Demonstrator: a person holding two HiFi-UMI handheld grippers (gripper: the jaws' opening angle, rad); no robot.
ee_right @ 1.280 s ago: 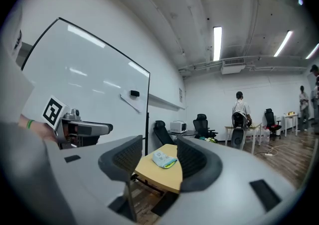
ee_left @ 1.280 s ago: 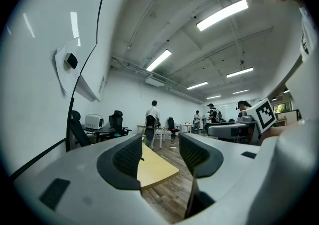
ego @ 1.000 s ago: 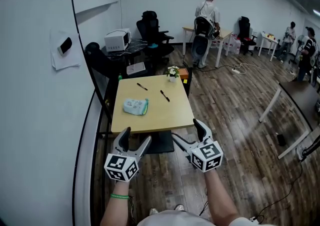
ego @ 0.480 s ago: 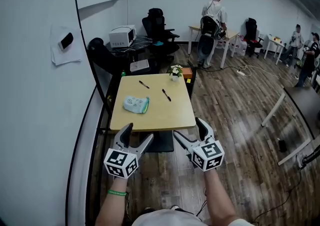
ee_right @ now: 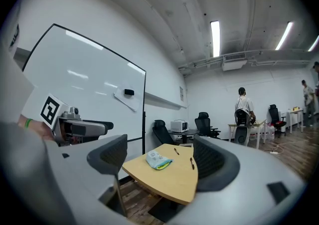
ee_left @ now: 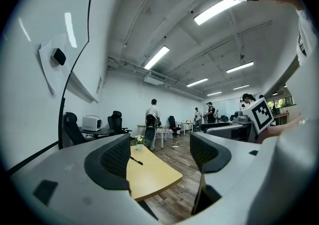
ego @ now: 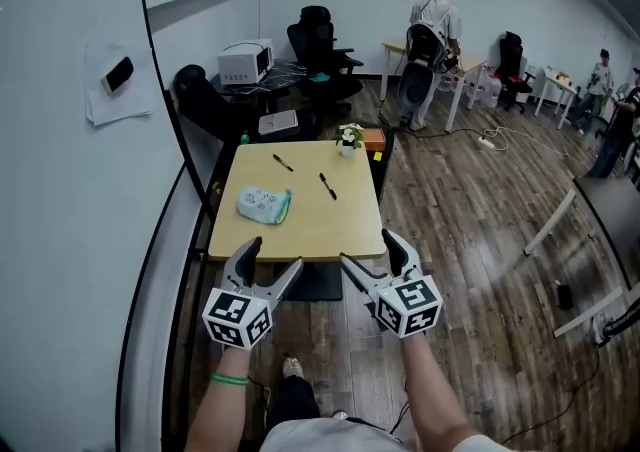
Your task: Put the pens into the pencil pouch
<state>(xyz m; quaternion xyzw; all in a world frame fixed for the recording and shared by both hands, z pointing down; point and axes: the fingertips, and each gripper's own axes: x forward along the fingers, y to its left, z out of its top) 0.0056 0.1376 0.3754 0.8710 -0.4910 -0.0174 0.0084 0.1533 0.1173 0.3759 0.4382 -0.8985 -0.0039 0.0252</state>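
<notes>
Head view: left gripper (ego: pixel 274 254) and right gripper (ego: pixel 367 248) held low side by side, short of the near edge of a square wooden table (ego: pixel 300 225), above the plank floor (ego: pixel 450 210).
Left jaws: spread wide, nothing between them.
Right jaws: equally spread, gripping nothing.
Pencil pouch (ego: pixel 264 204): pale blue-green, lying flat on the left half of the tabletop; open or zipped not discernible.
Far pen (ego: pixel 283 163): dark, lying beyond the pouch toward the far edge, apart from it.
Near pen (ego: pixel 327 186): dark, lying right of the pouch, well apart from it and from the other pen.
Flower pot (ego: pixel 348 139): small, at the far edge, with an orange box (ego: pixel 372 138) just beside it.
Left gripper view: table corner and one of the pens framed in the gap between the jaws, well ahead.
Right gripper view: pouch and both pens seen through the gap, none touched.
Surroundings: whiteboard (ego: pixel 70 190) at left, black office chair (ego: pixel 320 40) behind the table, a person (ego: pixel 432 35) standing farther back.
</notes>
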